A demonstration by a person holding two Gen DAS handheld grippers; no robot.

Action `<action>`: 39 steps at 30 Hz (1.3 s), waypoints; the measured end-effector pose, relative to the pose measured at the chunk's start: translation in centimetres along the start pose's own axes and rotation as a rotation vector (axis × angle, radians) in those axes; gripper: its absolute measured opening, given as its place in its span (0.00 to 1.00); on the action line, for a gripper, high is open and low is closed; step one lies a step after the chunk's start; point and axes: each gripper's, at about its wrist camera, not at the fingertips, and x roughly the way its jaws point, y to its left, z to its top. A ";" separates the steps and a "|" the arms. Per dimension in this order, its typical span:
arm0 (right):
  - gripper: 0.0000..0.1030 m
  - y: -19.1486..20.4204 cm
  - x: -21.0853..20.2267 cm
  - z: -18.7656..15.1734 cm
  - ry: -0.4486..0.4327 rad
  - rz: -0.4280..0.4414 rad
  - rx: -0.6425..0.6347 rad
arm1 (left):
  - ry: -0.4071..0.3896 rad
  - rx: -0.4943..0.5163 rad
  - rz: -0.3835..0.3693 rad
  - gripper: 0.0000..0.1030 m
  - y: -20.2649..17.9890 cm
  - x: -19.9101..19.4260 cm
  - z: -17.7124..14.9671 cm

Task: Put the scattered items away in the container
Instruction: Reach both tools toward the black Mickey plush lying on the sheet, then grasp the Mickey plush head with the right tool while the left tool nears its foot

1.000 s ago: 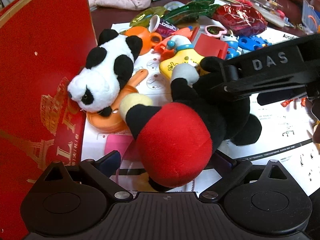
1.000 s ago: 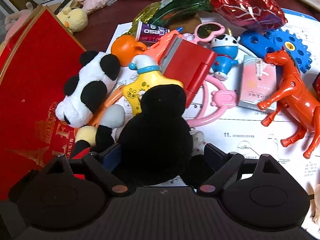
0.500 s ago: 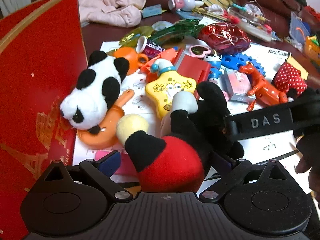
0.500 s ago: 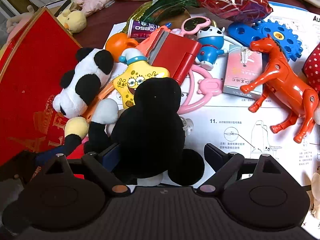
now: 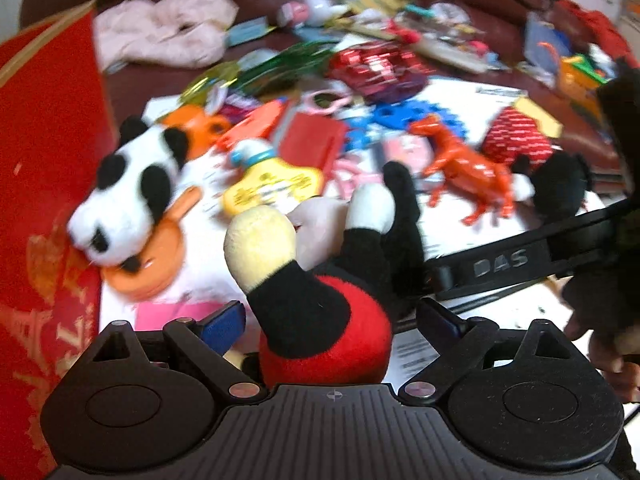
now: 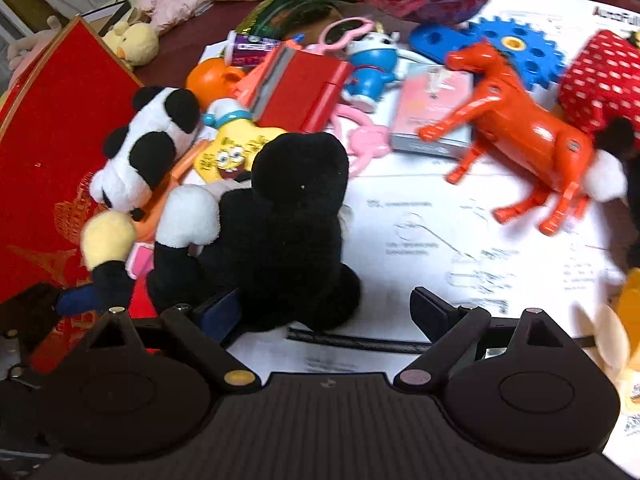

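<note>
A black mouse plush with red shorts (image 5: 320, 320) lies on the paper beside the tall red container (image 5: 48, 160). My left gripper (image 5: 330, 320) is open, its fingers on either side of the red shorts with small gaps showing. My right gripper (image 6: 326, 308) is open too. The plush's black head (image 6: 296, 208) leans against its left finger, and the right finger stands free over the paper. In the left wrist view the right gripper shows as a black bar marked DAS (image 5: 500, 258). The container (image 6: 52, 152) stands at the left.
A panda plush (image 5: 128, 188) lies on an orange dish against the container. Behind it are a yellow star toy (image 6: 228, 156), a red box (image 6: 300, 88), an orange horse (image 6: 516, 120), a blue gear (image 6: 508, 48) and a red dotted plush (image 5: 516, 140). A hand (image 5: 600, 340) is at the right.
The left view has risen and tilted up, with the plush sitting deeper between its fingers. The right gripper has drifted right, so the plush head now sits against its left finger.
</note>
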 end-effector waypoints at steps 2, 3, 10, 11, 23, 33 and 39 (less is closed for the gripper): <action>0.89 -0.9 -0.3 -0.6 0.002 -0.037 0.010 | 0.004 0.043 -0.023 0.95 -1.3 0.0 0.0; 0.86 -1.5 -0.4 -0.9 0.007 -0.071 0.015 | 0.011 0.061 -0.031 0.95 -1.9 0.1 -0.2; 0.78 -4.5 -2.5 -2.2 -0.025 -0.084 0.114 | 0.023 0.195 -0.104 0.92 -5.9 0.6 -1.5; 0.75 -4.5 -3.2 -2.0 -0.046 -0.071 0.123 | 0.018 0.207 -0.098 0.92 -6.2 0.6 -1.6; 0.73 1.2 -4.6 1.2 -0.116 0.057 -0.006 | 0.022 0.126 -0.021 0.92 -4.3 0.9 -1.8; 0.59 7.1 -1.0 2.6 -0.091 0.023 -0.216 | 0.040 0.101 -0.006 0.92 -3.5 1.2 -2.6; 0.30 5.3 -2.4 1.3 -0.167 0.014 -0.230 | 0.056 0.084 -0.004 0.93 -2.3 1.6 -3.0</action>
